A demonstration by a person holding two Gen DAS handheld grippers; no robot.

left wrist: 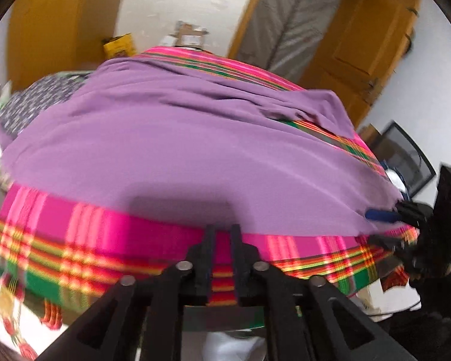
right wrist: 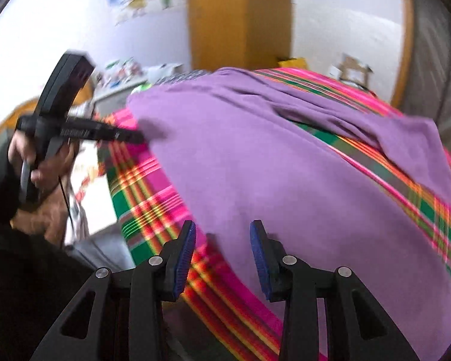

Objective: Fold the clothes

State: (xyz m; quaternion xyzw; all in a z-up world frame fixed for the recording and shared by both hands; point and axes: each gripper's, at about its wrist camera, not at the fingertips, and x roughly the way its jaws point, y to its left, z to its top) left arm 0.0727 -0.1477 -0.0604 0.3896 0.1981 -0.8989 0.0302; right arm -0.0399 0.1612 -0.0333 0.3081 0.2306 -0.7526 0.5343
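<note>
Purple garment (left wrist: pixel 171 150) lay spread flat on plaid-covered tabletop (left wrist: pixel 84 240), long axis running between the hands. Left claw (left wrist: pixel 222 234) slightly apart, empty, at near hem; right claw (right wrist: pixel 222 234) apart, empty, over the opposite corner.

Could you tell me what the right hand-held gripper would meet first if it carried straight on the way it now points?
Most likely the near edge of the purple garment, where it overlaps the plaid cloth. The right hand-held gripper, open and empty, frames that edge; depth is unclear.
</note>
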